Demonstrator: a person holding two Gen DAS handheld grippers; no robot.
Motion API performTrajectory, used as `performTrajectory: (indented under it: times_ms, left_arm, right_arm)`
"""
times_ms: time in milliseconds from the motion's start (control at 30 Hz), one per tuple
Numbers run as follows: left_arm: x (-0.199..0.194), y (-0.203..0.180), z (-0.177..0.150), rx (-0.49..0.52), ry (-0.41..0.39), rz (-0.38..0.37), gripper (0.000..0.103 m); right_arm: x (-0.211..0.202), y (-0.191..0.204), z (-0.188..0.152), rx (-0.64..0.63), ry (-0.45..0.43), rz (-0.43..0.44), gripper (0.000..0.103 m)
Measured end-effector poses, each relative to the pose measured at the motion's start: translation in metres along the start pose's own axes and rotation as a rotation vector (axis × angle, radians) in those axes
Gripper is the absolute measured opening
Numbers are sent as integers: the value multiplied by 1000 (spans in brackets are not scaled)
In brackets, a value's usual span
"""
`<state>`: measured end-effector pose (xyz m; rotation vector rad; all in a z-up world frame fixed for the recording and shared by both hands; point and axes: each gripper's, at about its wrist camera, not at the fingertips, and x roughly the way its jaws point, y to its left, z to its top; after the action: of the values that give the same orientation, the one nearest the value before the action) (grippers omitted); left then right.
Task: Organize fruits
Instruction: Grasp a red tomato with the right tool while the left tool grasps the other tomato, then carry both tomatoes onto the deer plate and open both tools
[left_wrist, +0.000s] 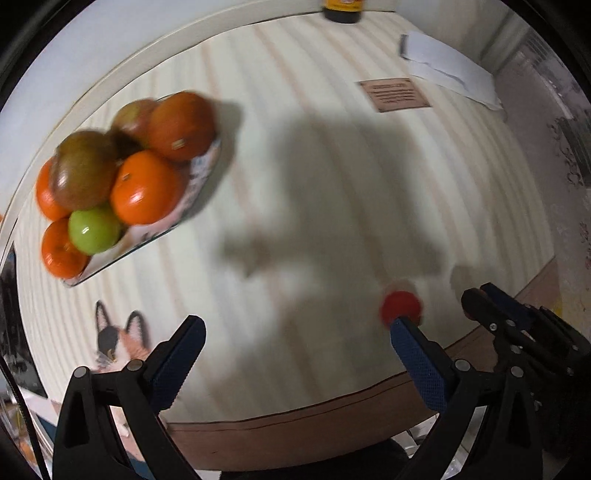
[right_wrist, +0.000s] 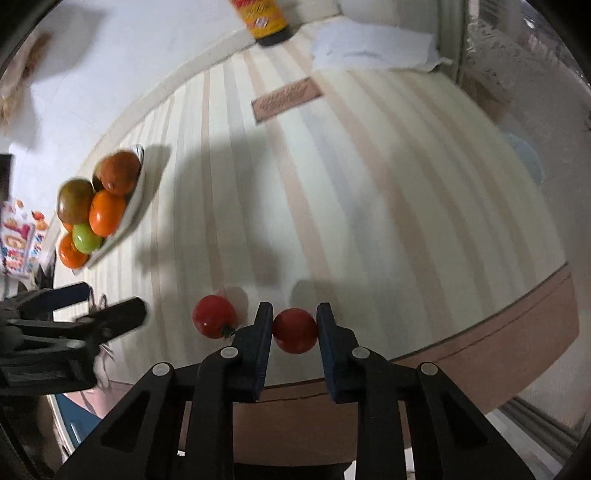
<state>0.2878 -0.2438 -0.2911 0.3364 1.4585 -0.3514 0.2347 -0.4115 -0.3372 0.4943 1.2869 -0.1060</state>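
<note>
Right wrist view: the right claw (right_wrist: 294, 325) stood at lower centre, its two blue pads closed against the sides of a red tomato (right_wrist: 294, 331), which it held just above the near edge of the striped surface (right_wrist: 369, 192). A second red tomato (right_wrist: 214, 316), stem toward the claw, lay on the surface just beside the left pad, apart from the held one. At the lower left of the frame the left claw (right_wrist: 107, 301) appeared blurred, over the surface. Further out, at middle left, a plate (right_wrist: 137, 195) carried a heap of oranges (right_wrist: 107, 213), a green fruit (right_wrist: 86, 238) and brownish fruits. A brown printed card (right_wrist: 286, 99) lay toward the upper centre, a dark bottle (right_wrist: 264, 20) with a yellow label stood at the top edge, and white cloth (right_wrist: 373, 46) lay to its right. Left wrist view: the left claw (left_wrist: 297, 338) was spread wide with nothing between its pads. A blurred red tomato (left_wrist: 400, 306) sat just beyond the right-hand pad, and the right claw (left_wrist: 487, 299) entered at lower right; its grip cannot be judged from this view. The plate (left_wrist: 199, 177) of fruit occupied the upper left, and a cat-face picture (left_wrist: 118, 339) showed at lower left.
</note>
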Motion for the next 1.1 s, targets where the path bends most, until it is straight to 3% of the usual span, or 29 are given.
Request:
performTrajectory:
  times_ms: [167,233,300,400,633,700,900,1100]
  left_arm:
    - [8,-38,3,99,0,-51,100]
    - [12,-51,3,132,5,-64,93]
    - [19,-61,4,155,23,-73,77]
    - [29,-71,3,175,53,-82,63]
    - [32,-75,4,191,58,-97,42]
    - [31,-75,4,189,52,-98,32]
    - [29,-76,-2,173,44,-120,30]
    - [18,-44,-5,130,24,-135,29]
  right_arm:
    - [-26,-27,3,49,-47,-18,26]
    - [-31,-39,3,67,-54,-28,26]
    - [-34,-48,3,81,-54,-36,26]
    - [-35,-59,1,97,-53,-45,26]
    - [-35,-65,-6,118,-52,-38,26]
    - [-34,-65,-6,117,-50,-36,26]
    - [-35,-58,-6,98,-54,-33,27]
    - [-38,-48,-4,83,-63,-20,26]
